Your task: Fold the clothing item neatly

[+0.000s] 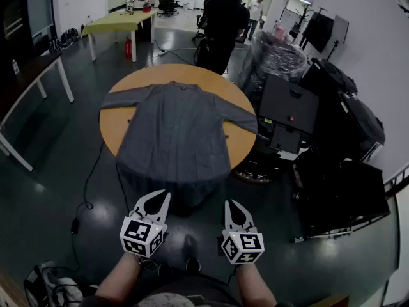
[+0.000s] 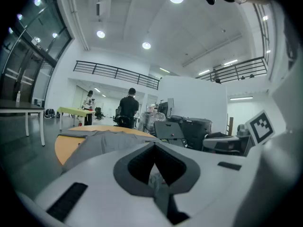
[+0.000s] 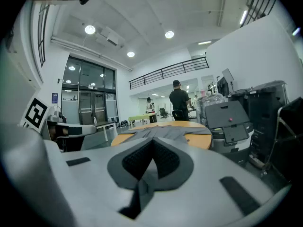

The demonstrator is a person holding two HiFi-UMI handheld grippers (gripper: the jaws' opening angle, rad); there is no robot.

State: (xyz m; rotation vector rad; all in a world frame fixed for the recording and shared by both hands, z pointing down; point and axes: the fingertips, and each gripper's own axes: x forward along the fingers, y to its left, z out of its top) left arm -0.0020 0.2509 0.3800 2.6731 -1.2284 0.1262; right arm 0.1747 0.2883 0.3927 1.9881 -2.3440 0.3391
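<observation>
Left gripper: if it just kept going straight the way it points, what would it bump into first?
Probably the grey shirt, where its hem hangs over the near edge of the round table; depth is hard to judge.

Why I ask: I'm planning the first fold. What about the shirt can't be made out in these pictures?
Shirt hem: in the head view it hangs off the near edge of the table into dark shadow, so its end is unclear.
Shirt's near part: in both gripper views it is hidden behind the bodies of the left claw and right claw.
Buttons, seams: too small and dim in every view.
Table's base: hidden under its top.
</observation>
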